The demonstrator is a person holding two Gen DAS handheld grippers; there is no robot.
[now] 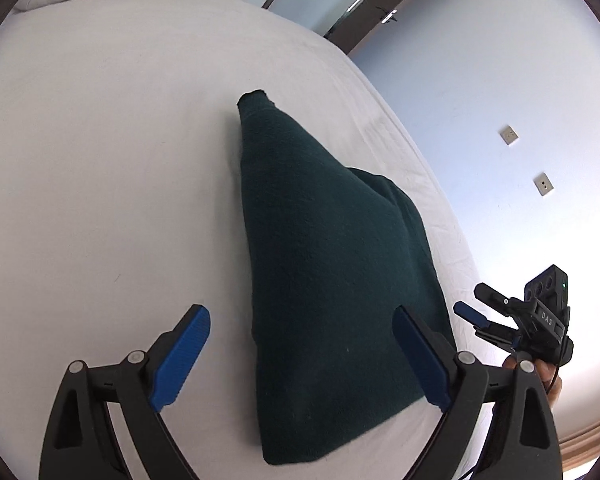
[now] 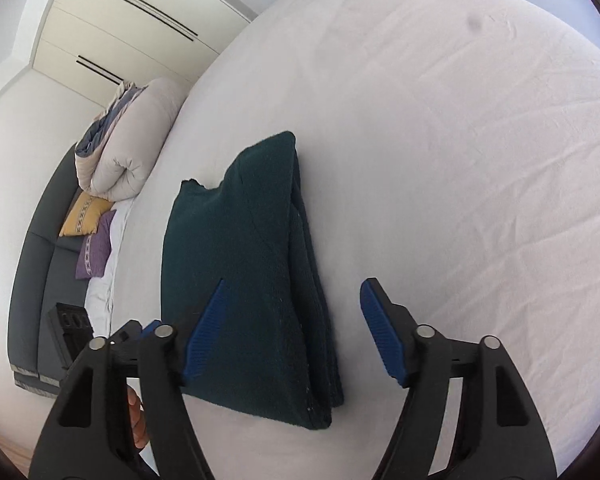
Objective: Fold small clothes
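A folded dark green knitted garment (image 1: 332, 280) lies on the white-sheeted bed (image 1: 100, 160) (layers stacked); left hand-held gripper (image 1: 300, 356) and right hand-held gripper (image 2: 292, 328) both released, holding nothing.

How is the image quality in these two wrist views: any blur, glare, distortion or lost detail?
Left wrist view: sharp, strong fisheye bending the bed edge; the wall is bright and bluish, and the dark green garment loses most fold detail. Right wrist view: equally sharp and bent, softer even light, sheet wrinkles clear, garment's stacked layers visible.
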